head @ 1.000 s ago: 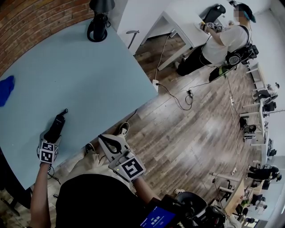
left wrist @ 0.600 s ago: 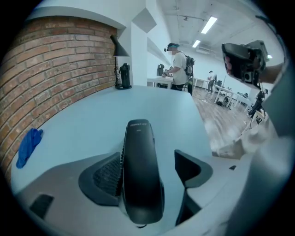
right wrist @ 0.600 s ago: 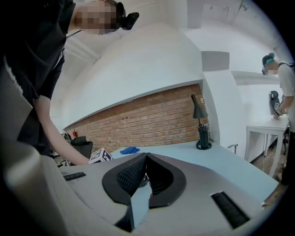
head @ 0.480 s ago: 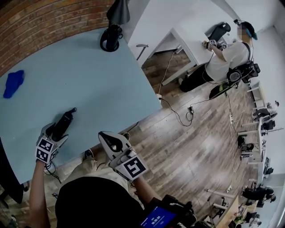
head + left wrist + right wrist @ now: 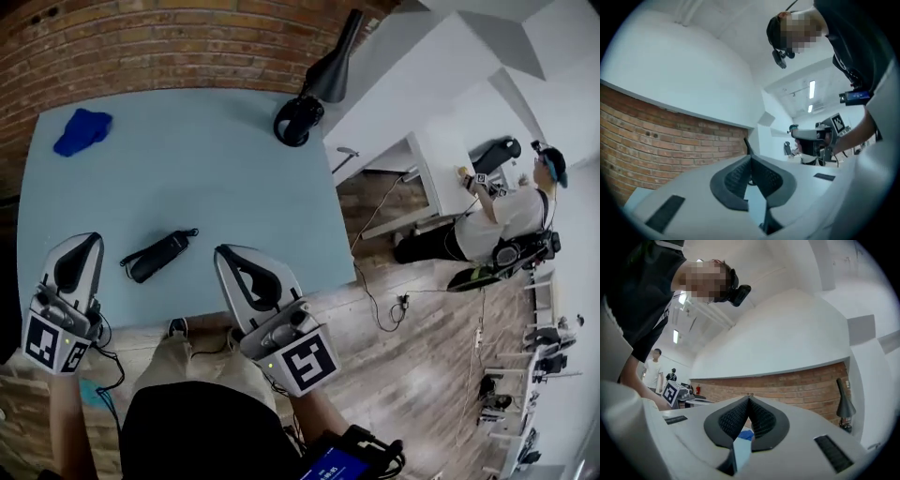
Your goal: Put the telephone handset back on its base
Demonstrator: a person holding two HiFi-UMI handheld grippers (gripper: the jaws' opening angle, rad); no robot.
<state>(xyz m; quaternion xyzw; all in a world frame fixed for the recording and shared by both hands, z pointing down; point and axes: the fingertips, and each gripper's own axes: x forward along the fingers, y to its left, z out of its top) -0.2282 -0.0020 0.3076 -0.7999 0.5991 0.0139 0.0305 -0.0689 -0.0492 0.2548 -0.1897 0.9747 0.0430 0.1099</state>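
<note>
Lying loose on the near part of the table (image 5: 216, 187), the handset (image 5: 157, 255) sits between the two grippers, touched by neither. Left gripper (image 5: 77, 255) and right gripper (image 5: 239, 267) hover at the near edge, jaws pressed together on nothing. No base shows; only a lamp (image 5: 314, 94) stands far right and a blue cloth (image 5: 82, 129) far left. The pickup looks not yet begun: next, one gripper must spread, then close on the handset.

On my pale blue desk (image 5: 206, 178), the black oblong telephone handset (image 5: 157, 256) lies between my left claw (image 5: 82, 239) and right claw (image 5: 225, 253). A crumpled blue cloth (image 5: 82, 130) lies behind-left, a black lamp (image 5: 298, 120) behind-right.
</note>
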